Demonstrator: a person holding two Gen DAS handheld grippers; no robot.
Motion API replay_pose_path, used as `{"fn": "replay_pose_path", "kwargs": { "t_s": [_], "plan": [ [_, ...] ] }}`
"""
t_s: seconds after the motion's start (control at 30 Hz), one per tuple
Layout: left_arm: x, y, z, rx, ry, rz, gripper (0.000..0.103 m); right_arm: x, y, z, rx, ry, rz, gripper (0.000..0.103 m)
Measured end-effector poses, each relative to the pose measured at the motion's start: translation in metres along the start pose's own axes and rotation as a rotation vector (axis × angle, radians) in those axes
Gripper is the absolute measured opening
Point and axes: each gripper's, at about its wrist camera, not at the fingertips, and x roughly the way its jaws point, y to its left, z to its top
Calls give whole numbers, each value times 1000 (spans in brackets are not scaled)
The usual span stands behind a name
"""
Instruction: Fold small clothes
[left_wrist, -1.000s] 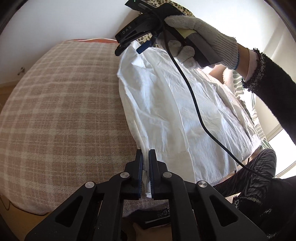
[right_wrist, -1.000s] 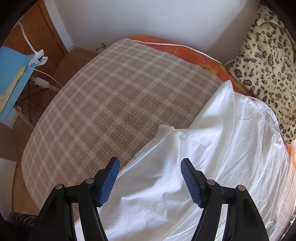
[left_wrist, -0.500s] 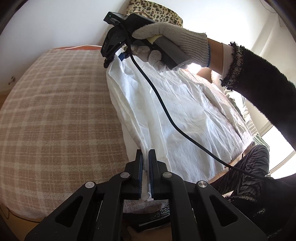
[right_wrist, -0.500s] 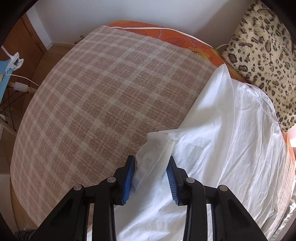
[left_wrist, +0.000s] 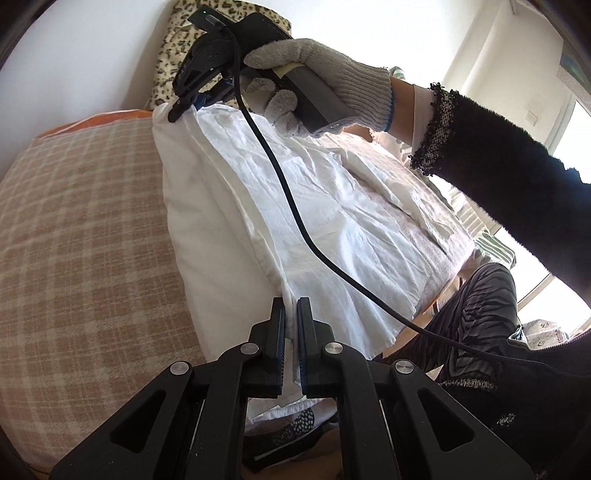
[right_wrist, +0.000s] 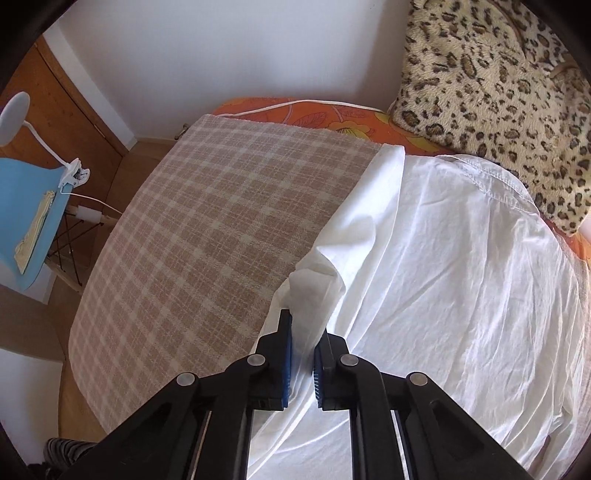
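At the near hem, the left claw (left_wrist: 291, 325) gripped one edge of the single white garment (left_wrist: 332, 221), its jaws nearly closed on the cloth. At the far end of that same edge the right claw (right_wrist: 302, 343) pinched a raised corner, jaws narrow. The lifted edge ran lengthwise between the two claws, with the body of the garment spread to its right on the plaid bed cover (right_wrist: 207, 229). One leopard-print cushion (right_wrist: 491, 85) sat beyond
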Motion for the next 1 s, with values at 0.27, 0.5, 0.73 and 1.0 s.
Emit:
{"fn": "replay_pose_path", "kwargs": {
  "t_s": [0.27,0.5,0.73,1.0],
  "plan": [
    [27,-26,6,77,49,-28,5,-2,-65,-36,130,-30,16,7],
    [46,-33,2,119,127,-40,7,15,-87,-52,143,-20,-12,6],
    [14,-28,0,132,83,-45,13,29,-93,-62,111,9,-18,17],
    [19,0,0,36,79,25,13,-1,-70,-78,-56,-96,-232,33]
  ]
}}
